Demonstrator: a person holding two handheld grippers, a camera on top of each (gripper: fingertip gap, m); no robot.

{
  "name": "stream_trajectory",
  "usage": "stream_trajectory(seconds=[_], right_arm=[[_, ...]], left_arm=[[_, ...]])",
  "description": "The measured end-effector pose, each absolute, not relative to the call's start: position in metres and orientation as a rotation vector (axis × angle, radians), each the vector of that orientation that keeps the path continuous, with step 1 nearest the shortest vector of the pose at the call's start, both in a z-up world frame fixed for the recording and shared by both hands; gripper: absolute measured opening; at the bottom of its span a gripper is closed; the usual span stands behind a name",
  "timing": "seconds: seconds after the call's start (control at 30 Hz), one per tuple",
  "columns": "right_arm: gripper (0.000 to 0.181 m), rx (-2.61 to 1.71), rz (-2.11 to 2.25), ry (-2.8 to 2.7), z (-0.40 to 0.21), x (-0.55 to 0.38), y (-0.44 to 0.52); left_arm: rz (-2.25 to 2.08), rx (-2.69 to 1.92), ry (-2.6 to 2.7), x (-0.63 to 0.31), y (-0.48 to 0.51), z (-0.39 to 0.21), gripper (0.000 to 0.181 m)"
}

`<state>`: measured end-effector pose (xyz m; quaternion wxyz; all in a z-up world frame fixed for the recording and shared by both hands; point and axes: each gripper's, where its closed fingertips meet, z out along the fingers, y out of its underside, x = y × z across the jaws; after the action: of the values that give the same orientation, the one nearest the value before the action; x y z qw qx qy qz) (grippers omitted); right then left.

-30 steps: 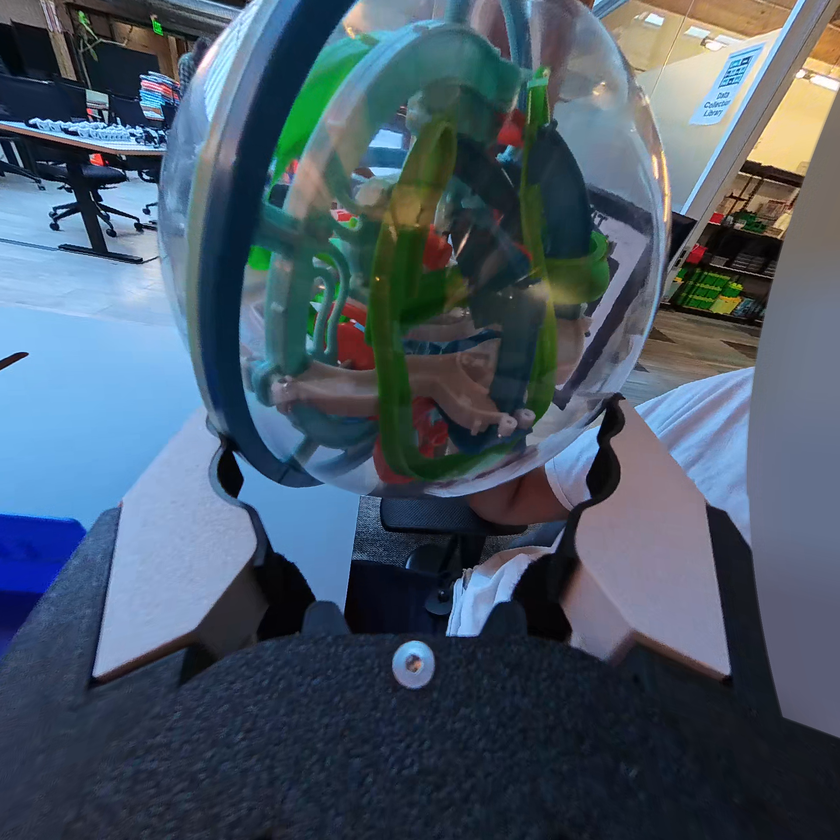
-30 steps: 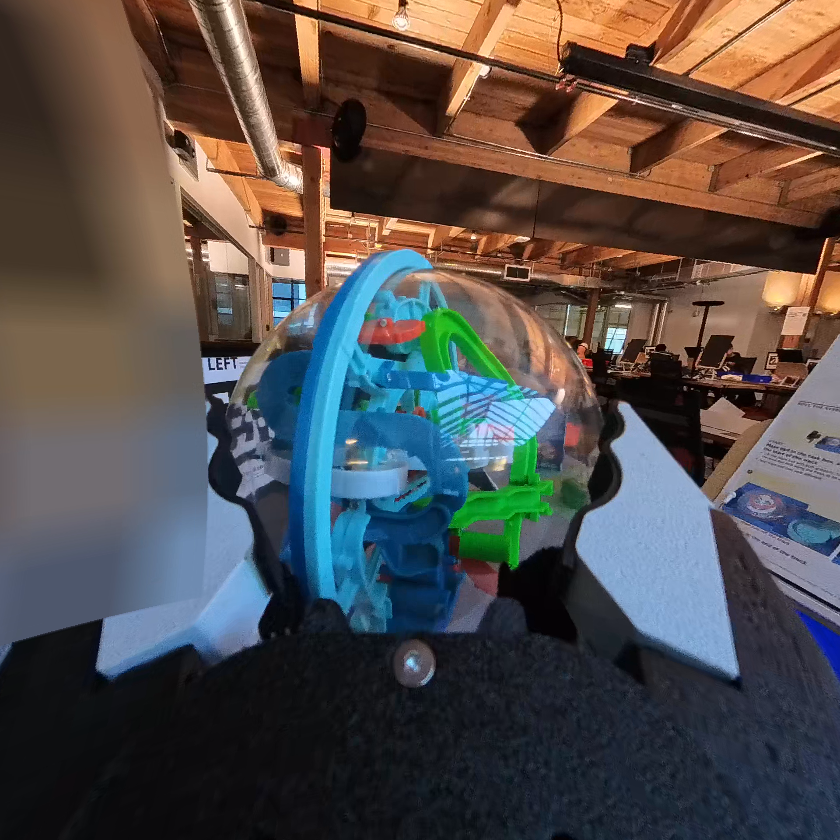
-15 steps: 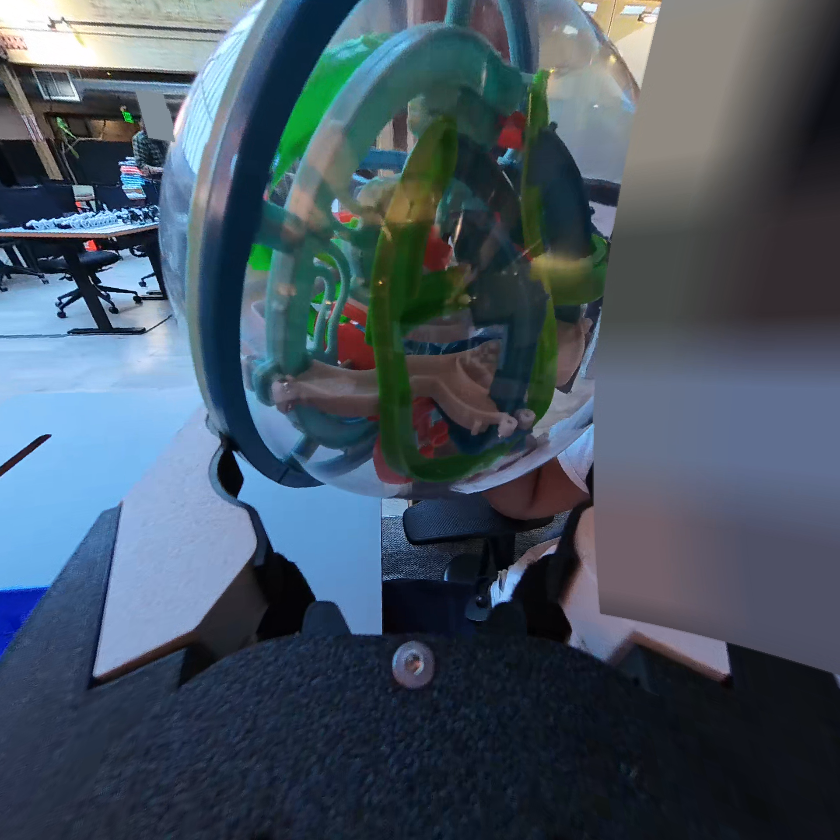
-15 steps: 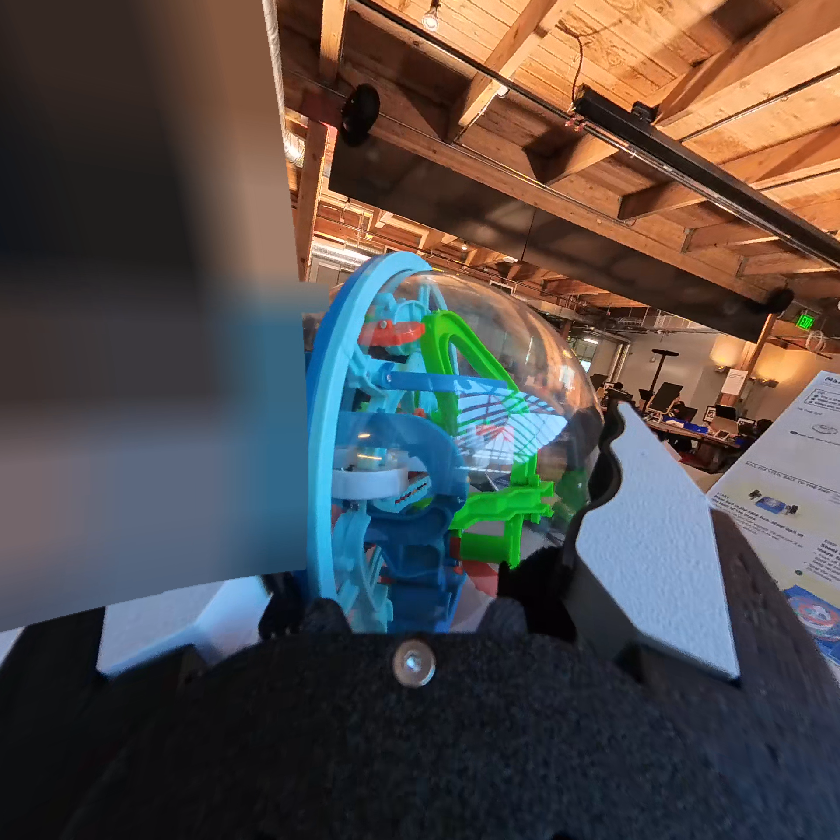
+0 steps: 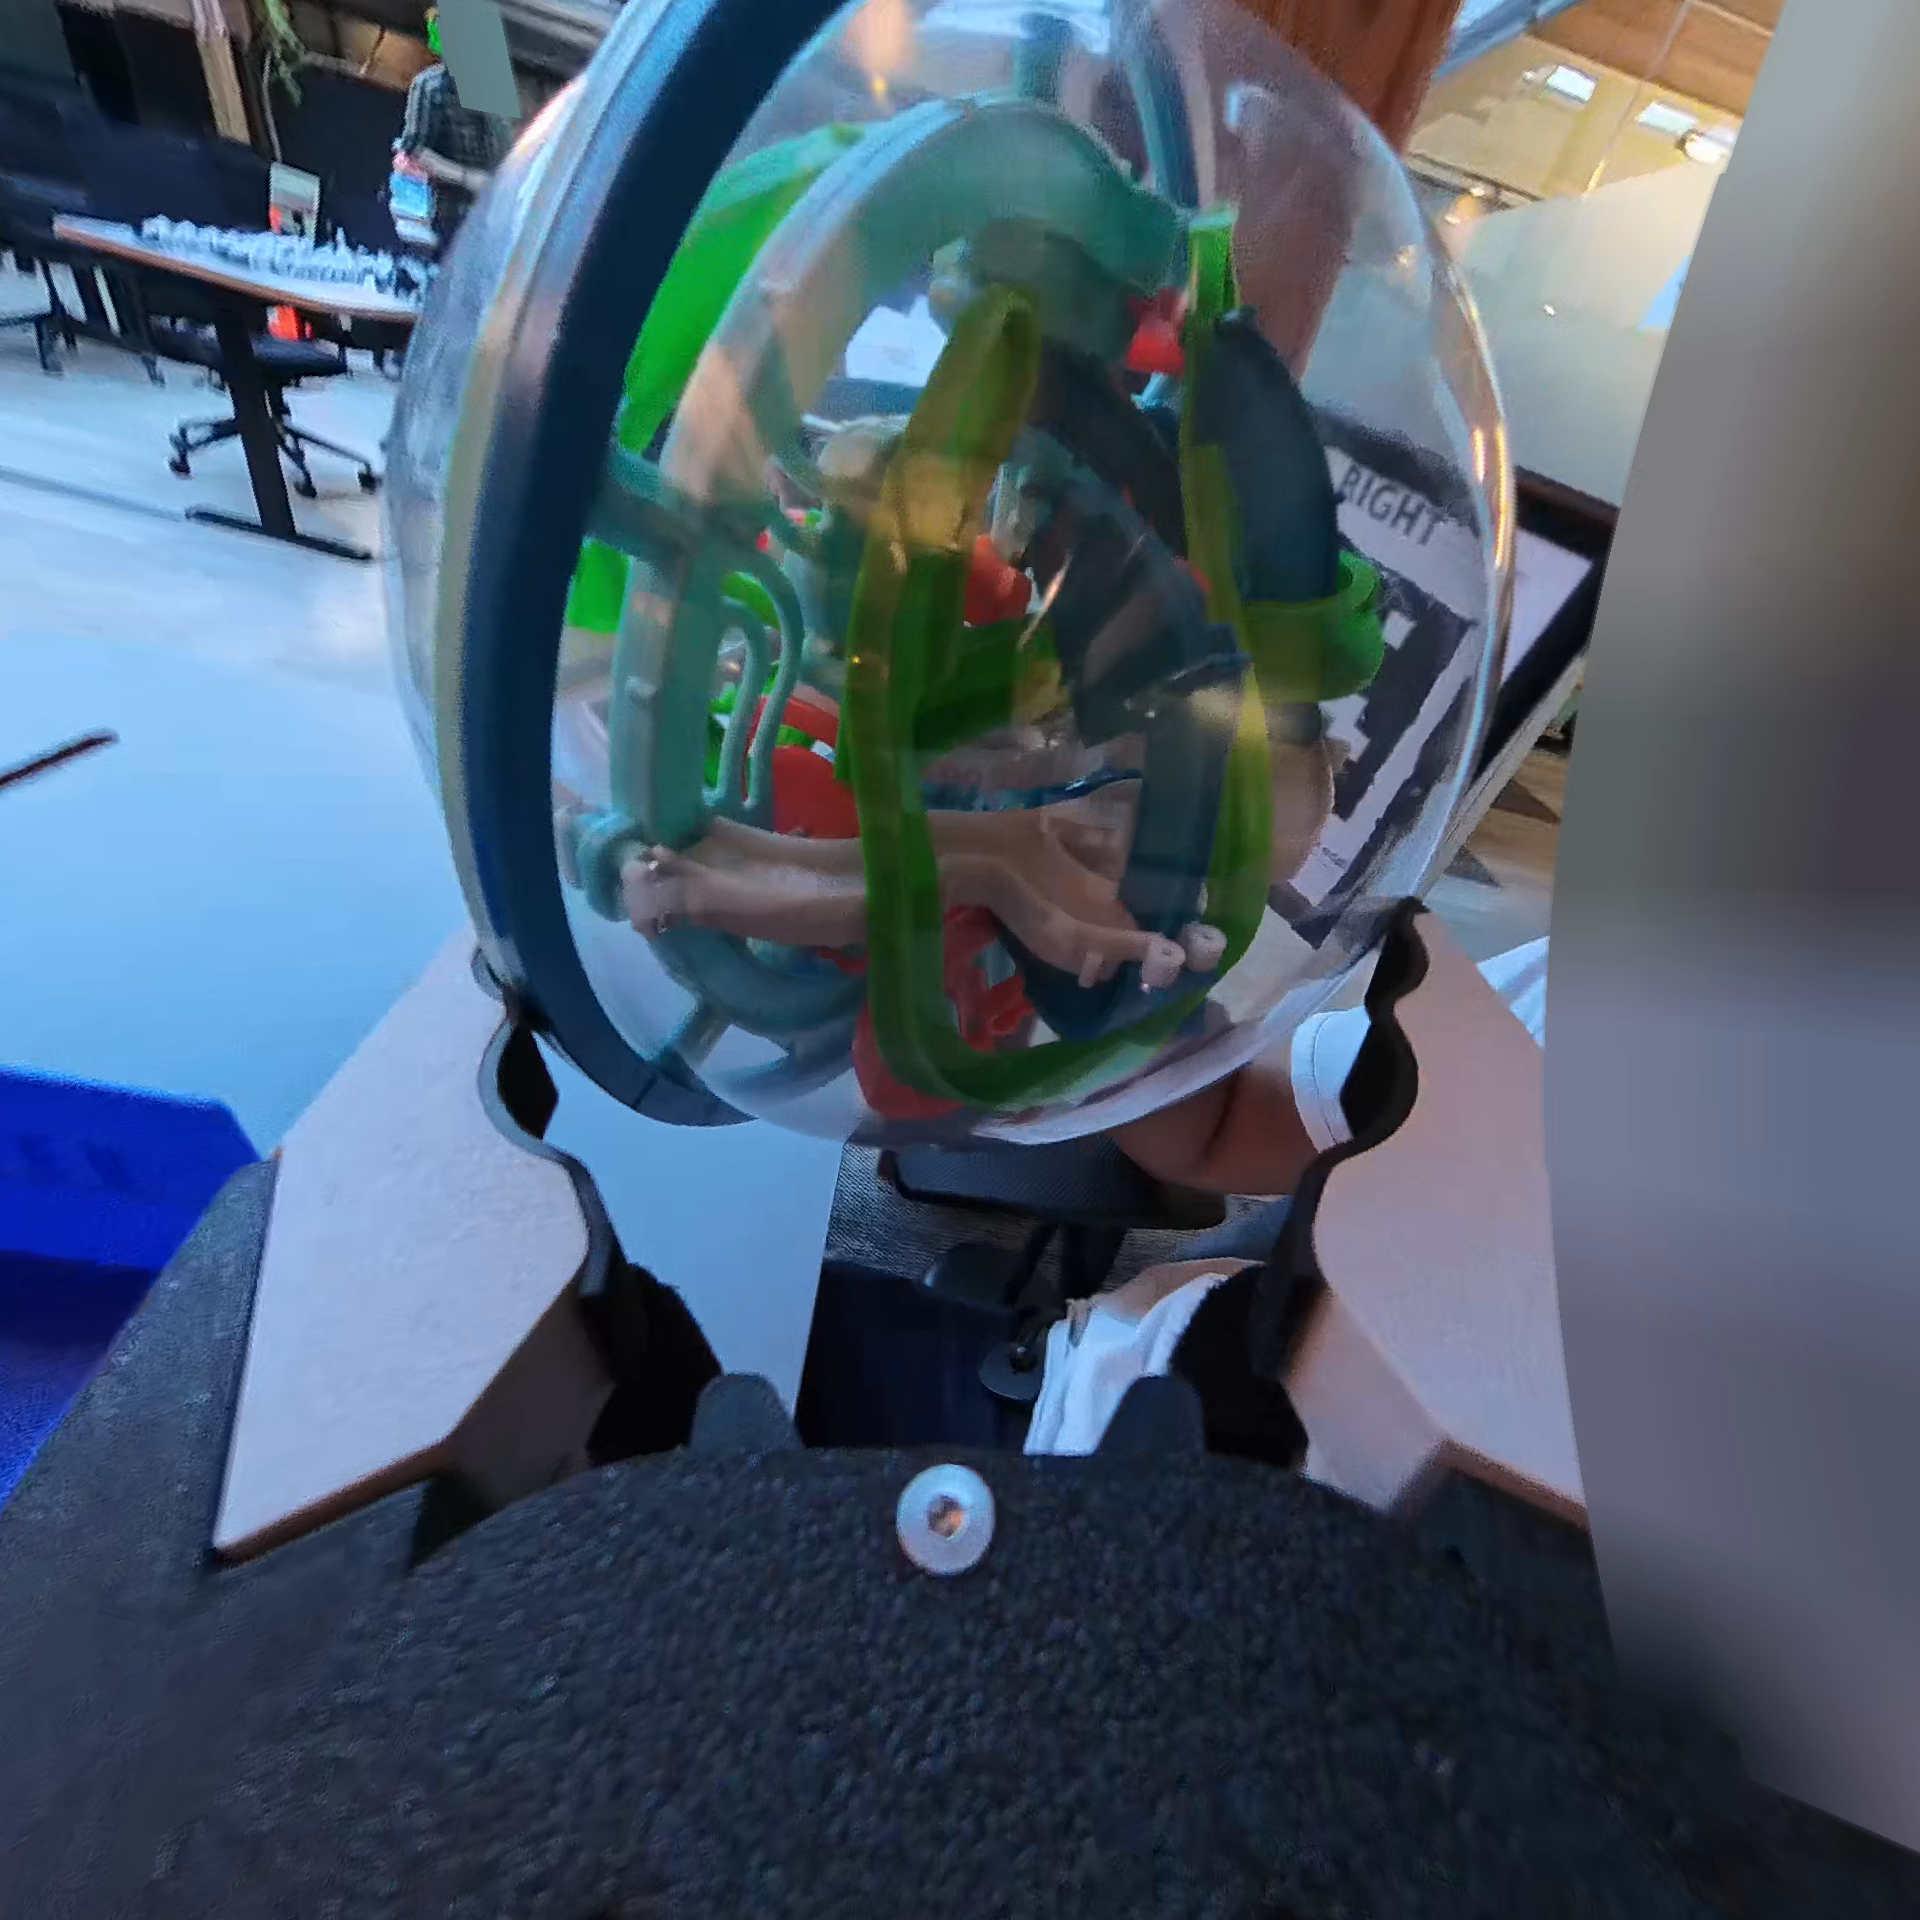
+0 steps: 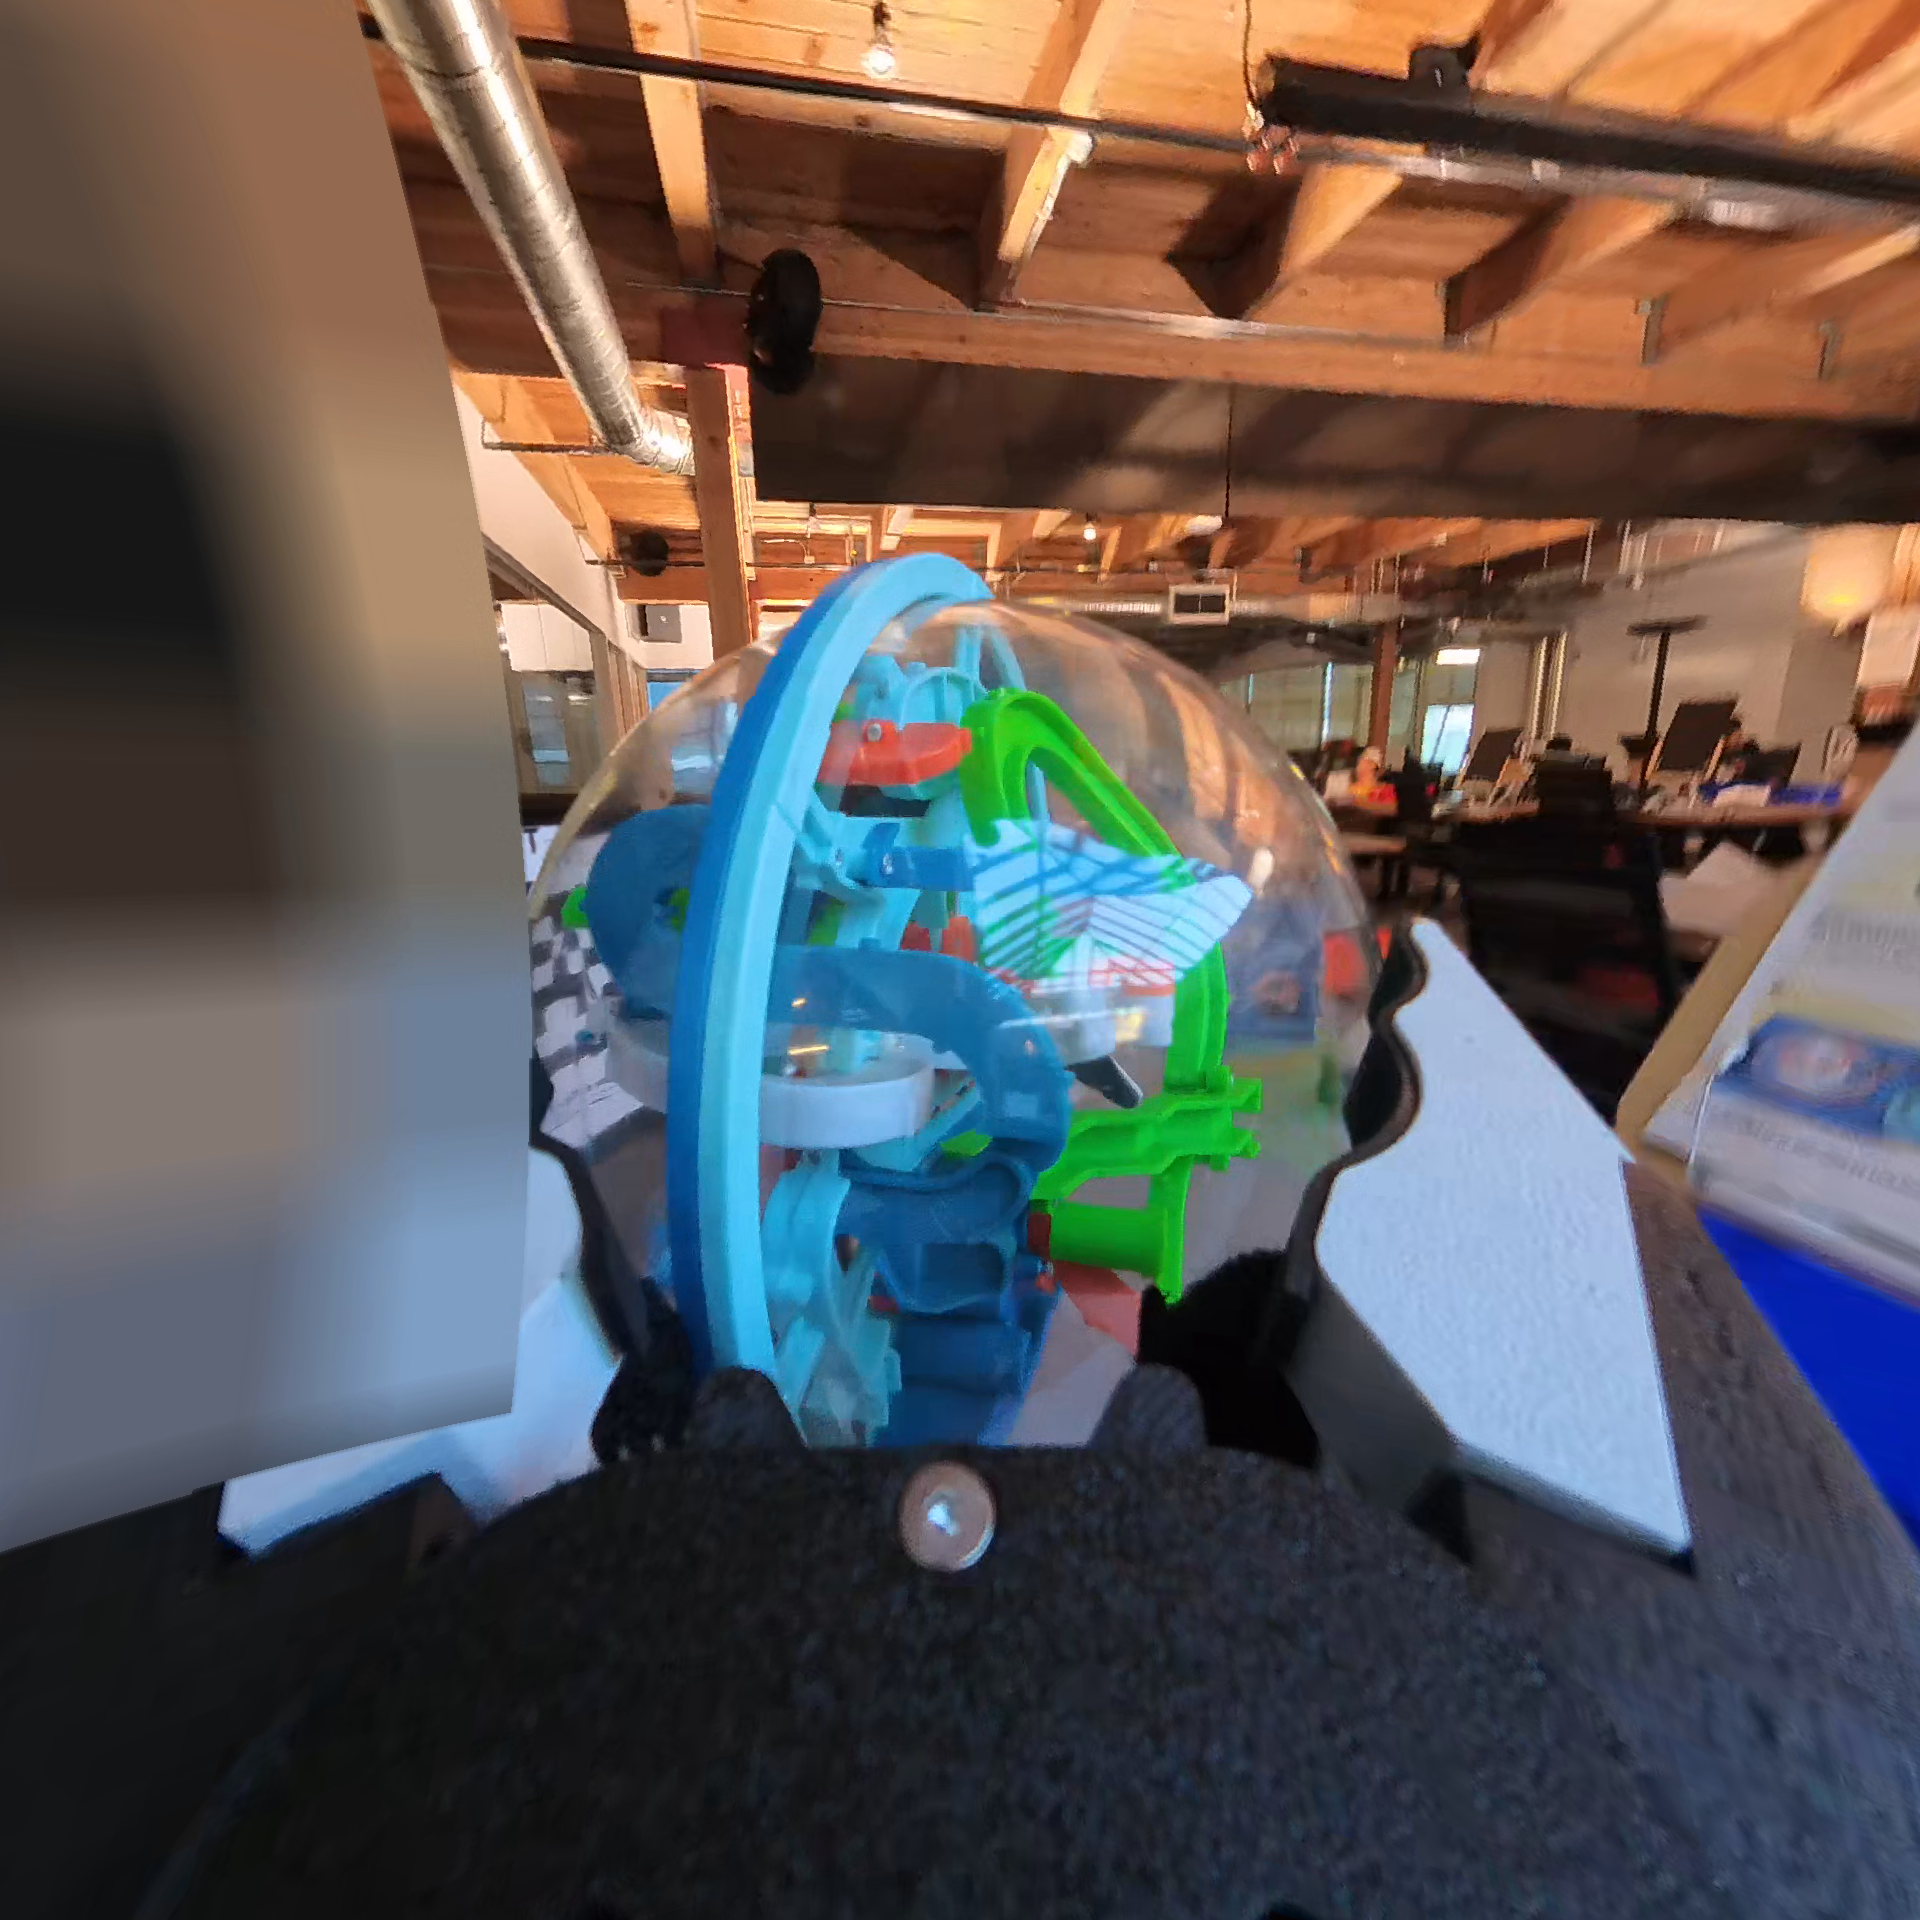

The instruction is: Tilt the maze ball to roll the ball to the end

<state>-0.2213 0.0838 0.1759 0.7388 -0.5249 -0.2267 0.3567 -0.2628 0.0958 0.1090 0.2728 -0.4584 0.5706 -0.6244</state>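
Note:
The maze ball (image 5: pixel 935 582) is a clear sphere with a blue ring and green, teal, blue and red tracks inside. It is held up in the air between both grippers. My left gripper (image 5: pixel 951 1003) is shut on its lower part, with both fingertips against the shell. My right gripper (image 6: pixel 966 1039) is shut on it from the other side, and the maze ball (image 6: pixel 935 1039) sits deep between its fingers. The right gripper's marker plate (image 5: pixel 1434 665) shows through the shell. I cannot pick out the small rolling ball.
A white table (image 5: pixel 208 883) with a blue bin (image 5: pixel 94 1174) lies below left. A person's arm and white shirt (image 5: pixel 1195 1143) sit behind the ball. An instruction sheet (image 6: pixel 1818 1039) stands at the right. Desks and chairs (image 5: pixel 260 343) are far off.
Both grippers have swung and tilted together with the maze ball, so the backgrounds shifted one way and partly back. Both grips have held.

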Motion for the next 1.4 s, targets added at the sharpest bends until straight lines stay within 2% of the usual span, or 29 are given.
stream_trajectory(seconds=[0.03,0.17,0.3,0.43,0.5,0.67,0.9,1.07,1.17,1.27,1.4], right_arm=[[0.153,-1.194,0.825,-0.470,0.160,-0.218,0.092],[0.149,-1.430,1.022,-0.303,0.064,-0.205,0.124],[0.153,-1.606,1.191,-0.175,-0.021,-0.204,0.140],[0.152,-1.684,1.283,-0.169,-0.061,-0.210,0.149],[0.146,-1.766,1.284,-0.218,-0.077,-0.209,0.150],[0.146,-1.730,1.258,-0.158,-0.076,-0.202,0.162],[0.147,-1.657,0.754,-0.328,-0.040,-0.181,0.146],[0.155,-1.779,0.373,-0.499,-0.071,-0.207,0.152],[0.155,-1.765,0.505,-0.460,-0.076,-0.220,0.159],[0.154,-1.726,0.698,-0.366,-0.071,-0.211,0.161],[0.154,-1.739,0.996,-0.290,-0.079,-0.193,0.166]], left_arm=[[-1.693,-1.299,1.522,-0.262,0.101,0.096,0.153],[-1.793,-1.614,1.430,-0.258,0.123,0.019,0.153],[-1.893,-1.886,1.345,-0.262,0.129,-0.057,0.152],[-1.867,-2.002,1.296,-0.269,0.137,-0.091,0.152],[-1.794,-2.047,1.309,-0.272,0.145,-0.102,0.152],[-1.831,-2.092,1.257,-0.273,0.153,-0.105,0.150],[-1.903,-2.163,1.128,-0.275,0.159,-0.103,0.149],[-1.902,-2.199,1.039,-0.271,0.165,-0.099,0.147],[-1.810,-2.193,1.102,-0.268,0.159,-0.101,0.146],[-1.645,-2.160,1.398,-0.274,0.133,-0.111,0.156],[-1.567,-1.932,1.554,-0.283,0.145,-0.104,0.138]])
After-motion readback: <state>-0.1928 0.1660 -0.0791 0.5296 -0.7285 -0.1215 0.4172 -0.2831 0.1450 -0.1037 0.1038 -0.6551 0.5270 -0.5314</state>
